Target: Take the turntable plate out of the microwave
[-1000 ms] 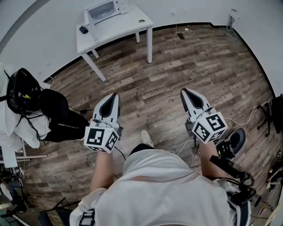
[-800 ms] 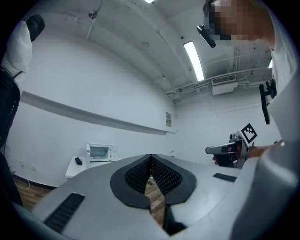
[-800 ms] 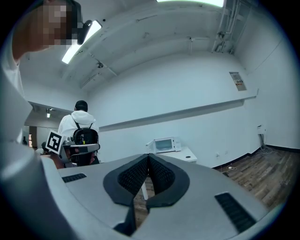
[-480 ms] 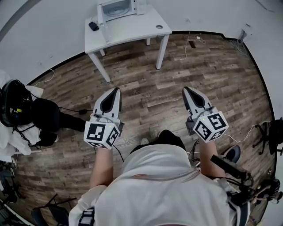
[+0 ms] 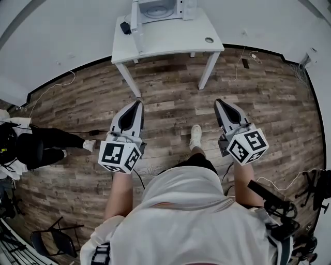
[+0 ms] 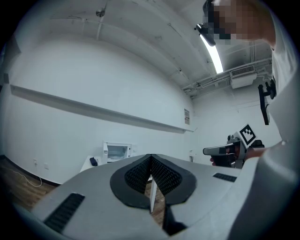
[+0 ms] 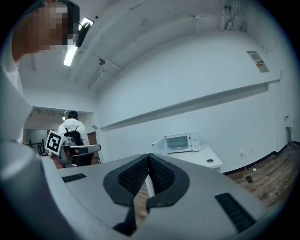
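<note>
L gripper: my jaws are closed, pads together, nothing btwn them; held out level ahead of me.
R gripper: same; jaws pressed together, empty; alongside the L gripper, well apart from it.
Shoe: mine, white, on the floor btwn the two grippers.
Bystander: dark legs, far L, low by the wall.
Floor: wood planks; open stretch btwn me and the table.
Table: white, against the wall, ahead of both grippers, well apart from them.
Dark item: small, on the table just L of the microwave; type unclear.
Round item: small, near the table's front R corner.
Microwave: white, at the table's rear; door swung open to the L.
Turntable plate: round pale shape inside the microwave cavity; too small for detail.
</note>
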A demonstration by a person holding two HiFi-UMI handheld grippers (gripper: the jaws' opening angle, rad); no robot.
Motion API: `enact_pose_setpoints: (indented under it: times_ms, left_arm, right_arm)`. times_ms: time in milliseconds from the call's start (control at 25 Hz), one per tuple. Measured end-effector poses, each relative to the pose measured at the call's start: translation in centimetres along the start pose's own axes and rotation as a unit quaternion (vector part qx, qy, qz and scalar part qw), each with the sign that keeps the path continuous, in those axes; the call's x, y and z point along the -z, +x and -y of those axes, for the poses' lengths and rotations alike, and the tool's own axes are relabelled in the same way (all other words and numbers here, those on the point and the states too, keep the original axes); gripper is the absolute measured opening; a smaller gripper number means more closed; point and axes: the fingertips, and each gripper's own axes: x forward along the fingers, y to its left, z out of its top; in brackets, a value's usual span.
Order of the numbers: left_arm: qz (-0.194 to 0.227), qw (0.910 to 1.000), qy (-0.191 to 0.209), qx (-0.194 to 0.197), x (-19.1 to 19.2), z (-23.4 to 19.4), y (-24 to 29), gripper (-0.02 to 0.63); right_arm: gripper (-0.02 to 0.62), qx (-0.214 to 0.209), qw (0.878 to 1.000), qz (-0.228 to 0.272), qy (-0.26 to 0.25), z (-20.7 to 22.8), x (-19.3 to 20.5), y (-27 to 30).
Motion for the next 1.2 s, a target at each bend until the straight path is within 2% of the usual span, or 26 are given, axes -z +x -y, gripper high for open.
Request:
enact_pose_setpoints:
  times_ms: [280, 720, 1040, 1200]
  left_arm:
    - [0.005, 0.9999, -0.003, -0.016, -0.9, -2.2, 11.2, 0.011]
    - [-0.012, 0.9958, -0.011, -0.09, -1.8, -5.7, 30.5, 0.011]
    - [-0.033, 0.9946, -0.024, -0.096, -1.3, -8.5, 37.1, 0.011]
    - [-0.028, 0.9962, -0.026, -0.079, -1.4, -9.4, 39.5, 0.011]
  right_arm:
    - [0.003, -0.02, 1.0, 0.0, -0.008, 10.2, -2.8, 8.4]
    - [0.003, -0.073, 0.997, -0.008, 0.002, 27.2, -7.4, 21.8]
    - [0.003, -0.09, 0.995, -0.027, 0.035, 31.2, -6.1, 28.0]
    - [0.003, -0.082, 0.996, -0.029, 0.035, 32.2, -6.3, 29.5]
